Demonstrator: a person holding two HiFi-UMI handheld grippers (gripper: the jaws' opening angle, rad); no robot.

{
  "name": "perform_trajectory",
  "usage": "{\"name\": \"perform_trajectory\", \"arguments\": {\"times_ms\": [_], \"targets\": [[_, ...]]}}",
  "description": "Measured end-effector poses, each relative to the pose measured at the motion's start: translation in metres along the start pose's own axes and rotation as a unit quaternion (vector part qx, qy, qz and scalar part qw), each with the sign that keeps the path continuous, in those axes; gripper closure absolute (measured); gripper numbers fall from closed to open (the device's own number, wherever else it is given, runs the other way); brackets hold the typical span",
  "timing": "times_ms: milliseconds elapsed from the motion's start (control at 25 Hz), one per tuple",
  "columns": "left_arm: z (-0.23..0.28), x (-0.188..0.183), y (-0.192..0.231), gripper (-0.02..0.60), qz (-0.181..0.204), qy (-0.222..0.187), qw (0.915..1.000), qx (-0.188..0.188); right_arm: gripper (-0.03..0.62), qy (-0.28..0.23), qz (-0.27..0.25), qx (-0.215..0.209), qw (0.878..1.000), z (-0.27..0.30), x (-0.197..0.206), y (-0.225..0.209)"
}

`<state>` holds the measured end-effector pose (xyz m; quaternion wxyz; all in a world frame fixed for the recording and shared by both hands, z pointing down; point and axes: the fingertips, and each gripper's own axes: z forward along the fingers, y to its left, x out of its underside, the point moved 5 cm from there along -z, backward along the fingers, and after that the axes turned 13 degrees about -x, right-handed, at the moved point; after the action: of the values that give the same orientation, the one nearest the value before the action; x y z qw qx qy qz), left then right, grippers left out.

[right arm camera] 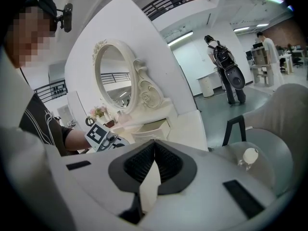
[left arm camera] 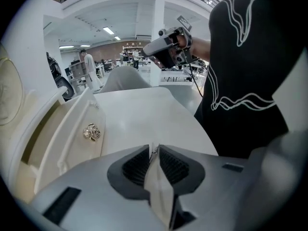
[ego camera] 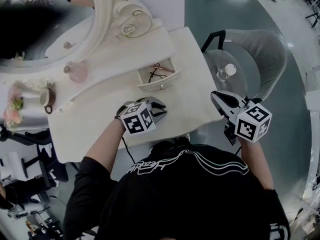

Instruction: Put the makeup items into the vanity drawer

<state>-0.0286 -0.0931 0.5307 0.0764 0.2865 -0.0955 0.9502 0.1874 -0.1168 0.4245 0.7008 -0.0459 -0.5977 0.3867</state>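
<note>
The small white vanity drawer (ego camera: pixel 159 84) stands pulled out on the tabletop (ego camera: pixel 100 124), with dark thin makeup items (ego camera: pixel 157 73) lying inside. In the left gripper view its front and gold rose knob (left arm camera: pixel 91 131) are just left of my jaws. My left gripper (ego camera: pixel 161 109) hovers over the table just in front of the drawer. Its ribbed pads (left arm camera: pixel 139 165) meet at the tips (left arm camera: pixel 154 148), and I make out no item between them. My right gripper (ego camera: pixel 216 96) hangs off the table's right edge, over the chair, shut (right arm camera: pixel 154 142) and empty.
A grey chair (ego camera: pixel 255 49) at the right carries a small clear bottle (ego camera: pixel 226 72). The oval mirror (right arm camera: pixel 113 81) rises at the back of the vanity, with a pink perfume bottle (ego camera: pixel 77 73), a mug (ego camera: pixel 46 100) and flowers (ego camera: pixel 12 109) at the left. People walk in the background.
</note>
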Motion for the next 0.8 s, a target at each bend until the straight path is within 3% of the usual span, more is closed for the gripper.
{"name": "perform_trajectory", "arguments": {"times_ms": [200,800], "targets": [[0.001,0.0,-0.001,0.526,0.001,-0.005,1.0,-0.006,0.568,0.003,0.002,-0.001,1.0,0.002,0.003,-0.002],[-0.021,-0.01,0.019,0.531,-0.04,-0.029,0.9978,-0.045,0.568,0.004,0.0,-0.005,1.0,0.005,-0.005,-0.014]]}}
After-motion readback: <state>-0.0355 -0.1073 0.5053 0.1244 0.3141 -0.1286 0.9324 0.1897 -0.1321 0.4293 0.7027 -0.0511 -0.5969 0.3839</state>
